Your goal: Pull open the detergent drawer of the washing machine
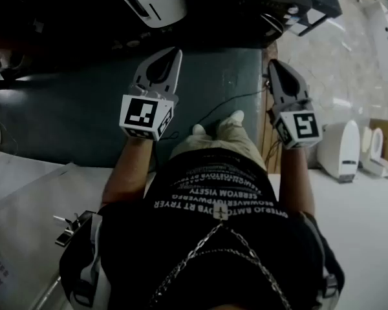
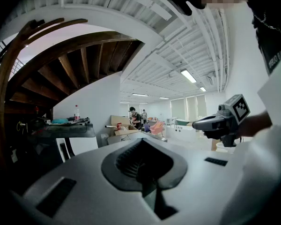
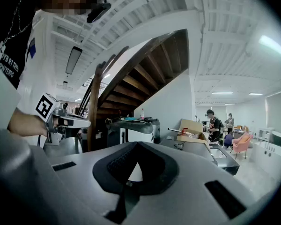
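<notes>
My left gripper [image 1: 176,51] and right gripper [image 1: 273,63] are held side by side in front of the person's body, both pointing forward and nearly level. Each has its jaws together with nothing between them. In the left gripper view my own jaws [image 2: 143,139] are shut, and the right gripper [image 2: 199,124] hangs in the air to the right. In the right gripper view my jaws [image 3: 136,143] are shut, and the left gripper [image 3: 79,122] shows at the left. A white appliance [image 2: 77,146] with a dark slot stands ahead under a dark top, well apart from both grippers. I cannot make out a detergent drawer.
A dark green floor strip [image 1: 84,108] with a thin cable [image 1: 226,105] runs under the grippers. A wooden staircase [image 2: 61,55] rises on the left. White toilets [image 1: 339,150] stand at the right. Cardboard boxes [image 3: 192,128] and people [image 2: 133,116] are far back.
</notes>
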